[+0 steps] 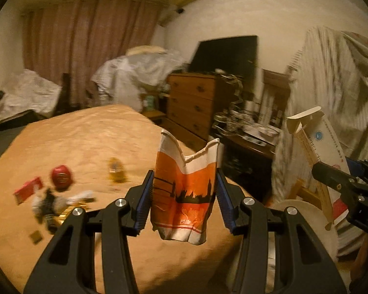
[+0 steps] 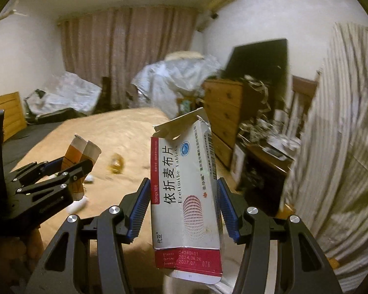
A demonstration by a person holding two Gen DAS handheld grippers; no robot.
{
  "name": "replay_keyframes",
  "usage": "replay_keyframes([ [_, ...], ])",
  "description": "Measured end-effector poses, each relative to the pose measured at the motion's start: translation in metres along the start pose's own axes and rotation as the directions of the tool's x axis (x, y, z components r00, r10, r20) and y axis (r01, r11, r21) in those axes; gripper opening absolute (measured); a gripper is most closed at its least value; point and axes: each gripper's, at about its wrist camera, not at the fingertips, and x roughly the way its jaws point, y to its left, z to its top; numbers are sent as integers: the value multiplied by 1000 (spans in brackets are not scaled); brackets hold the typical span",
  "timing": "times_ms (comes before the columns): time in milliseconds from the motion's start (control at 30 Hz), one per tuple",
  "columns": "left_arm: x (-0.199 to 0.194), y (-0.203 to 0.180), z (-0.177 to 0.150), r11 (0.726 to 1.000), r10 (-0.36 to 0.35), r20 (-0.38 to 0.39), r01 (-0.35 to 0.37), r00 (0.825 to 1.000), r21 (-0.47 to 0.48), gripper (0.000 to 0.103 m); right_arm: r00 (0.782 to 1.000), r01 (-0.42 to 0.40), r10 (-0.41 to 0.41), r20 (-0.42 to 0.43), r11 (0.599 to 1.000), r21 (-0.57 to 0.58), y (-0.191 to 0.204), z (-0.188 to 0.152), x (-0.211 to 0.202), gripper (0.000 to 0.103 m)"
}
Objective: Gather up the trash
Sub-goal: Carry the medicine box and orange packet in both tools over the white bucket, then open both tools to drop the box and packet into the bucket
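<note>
Crushed orange-and-white paper cup (image 1: 184, 191) and white-and-red cardboard medicine box (image 2: 186, 208) stand upright, each clamped in a part-open hand-held gripper, left (image 1: 184, 193) and right (image 2: 184, 208), beyond the bed's (image 1: 85, 132) right edge, remaining litter lying leftward.

One crushed paper cup (image 1: 184, 191), one medicine box (image 2: 186, 203), two tongs (image 1: 184, 193).

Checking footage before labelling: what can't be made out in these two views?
- Trash on the bed, left wrist view: motion-blurred, items unidentifiable.
- Amber object, right wrist view: blurred.
- Medicine box bottom: cut off by the frame edge.
- Crushed cup: its far side faces away.
- No bin visible.
</note>
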Motion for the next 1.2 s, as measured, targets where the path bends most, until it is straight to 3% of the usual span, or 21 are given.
replay_keyframes([
  [233,37,-61,-7,987,-147,-109,152,983,45,48,986,68,-56,-154,995,68,-86,-17,15,56],
  [433,66,-106,-24,963,-234,-222,256,947,79,48,953,76,-32,-301,988,136,-145,-37,45,56],
  [600,87,-125,-43,943,-275,-326,320,904,90,48,908,76,8,-418,980,183,-175,-64,73,56],
  [667,95,-132,-52,939,-278,-363,332,889,93,49,898,76,19,-440,978,197,-171,-72,79,56],
  [800,104,-139,-62,936,-275,-396,338,876,98,49,892,72,37,-450,972,224,-166,-83,85,56],
  [1200,104,-137,-65,937,-269,-405,336,874,101,52,893,65,51,-447,969,239,-155,-90,82,57],
])
